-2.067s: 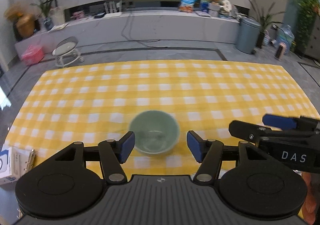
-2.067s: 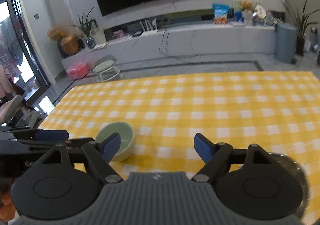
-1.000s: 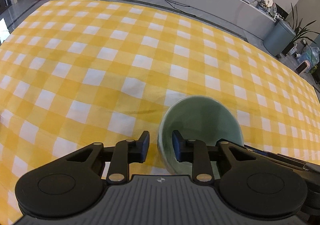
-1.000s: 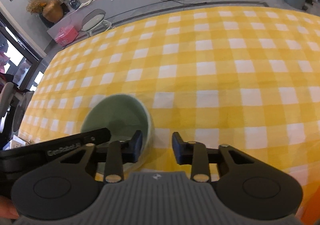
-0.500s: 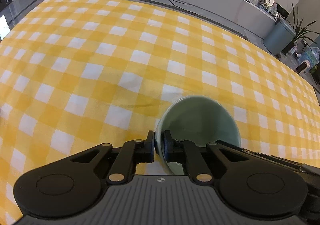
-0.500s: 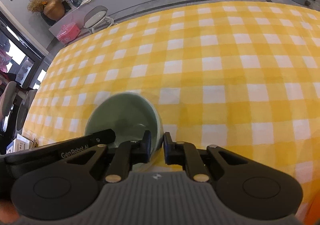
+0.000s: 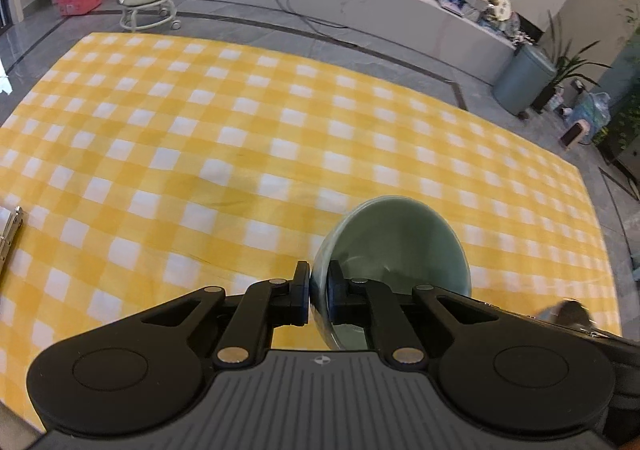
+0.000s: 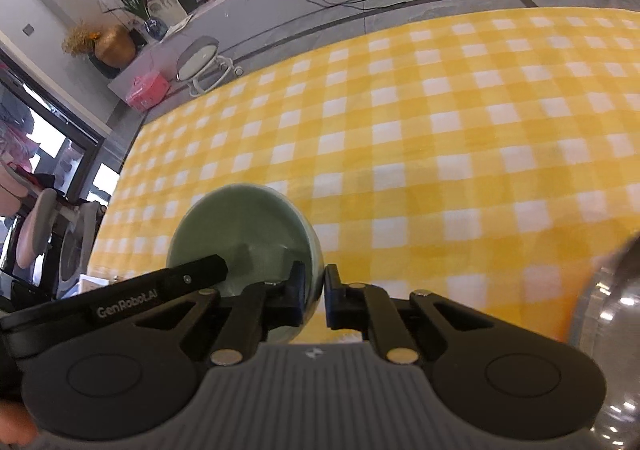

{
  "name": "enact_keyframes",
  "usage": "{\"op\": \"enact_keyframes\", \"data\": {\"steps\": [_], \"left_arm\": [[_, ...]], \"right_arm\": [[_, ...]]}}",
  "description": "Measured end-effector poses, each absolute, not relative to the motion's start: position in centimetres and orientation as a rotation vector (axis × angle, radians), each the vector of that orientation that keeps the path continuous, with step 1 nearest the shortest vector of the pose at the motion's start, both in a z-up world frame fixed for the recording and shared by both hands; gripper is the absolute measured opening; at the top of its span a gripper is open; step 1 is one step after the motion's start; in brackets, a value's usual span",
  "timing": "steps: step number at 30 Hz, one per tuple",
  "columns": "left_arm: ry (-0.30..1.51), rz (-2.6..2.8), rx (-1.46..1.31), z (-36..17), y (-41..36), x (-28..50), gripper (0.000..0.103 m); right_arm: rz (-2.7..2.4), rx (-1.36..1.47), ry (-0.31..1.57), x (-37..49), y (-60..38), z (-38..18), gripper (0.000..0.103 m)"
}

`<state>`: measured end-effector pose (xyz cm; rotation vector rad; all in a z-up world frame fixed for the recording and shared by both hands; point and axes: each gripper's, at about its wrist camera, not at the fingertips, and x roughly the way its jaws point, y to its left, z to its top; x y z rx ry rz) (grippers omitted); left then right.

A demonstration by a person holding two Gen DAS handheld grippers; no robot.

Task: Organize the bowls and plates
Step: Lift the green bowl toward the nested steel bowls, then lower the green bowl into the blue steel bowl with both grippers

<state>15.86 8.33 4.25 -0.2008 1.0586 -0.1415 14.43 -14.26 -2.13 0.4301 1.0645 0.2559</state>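
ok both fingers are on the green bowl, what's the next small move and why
Probably carry the green bowl level toward the shiny metal dish at the right. The left gripper and right gripper each pinch its rim on opposite sides, so both must move together.

right claw (image 8: pixel 314 296) closing on green bowl (image 8: pixel 244 226) rim, over checked cloth (image 8: pixel 440 138).

White lettering reading "GenRobot.AI" runs along the black left gripper (image 8: pixel 188 278) finger reaching over the green bowl (image 8: pixel 244 226). Nothing else there is legible.
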Motion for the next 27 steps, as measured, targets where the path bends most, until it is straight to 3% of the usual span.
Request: {"op": "enact_keyframes", "data": {"steps": [15, 27], "left_arm": [[1.047, -0.303, -0.186, 7.9, -2.0, 10.8, 0.009], [1.165, -0.380, -0.125, 4.9, -9.9, 10.7, 0.009]], "right_arm": [[0.152, 0.495, 0.952, 6.0, -27.0, 4.0, 0.005], [0.072, 0.537, 1.031, 3.8, -35.2, 1.8, 0.005]]}}
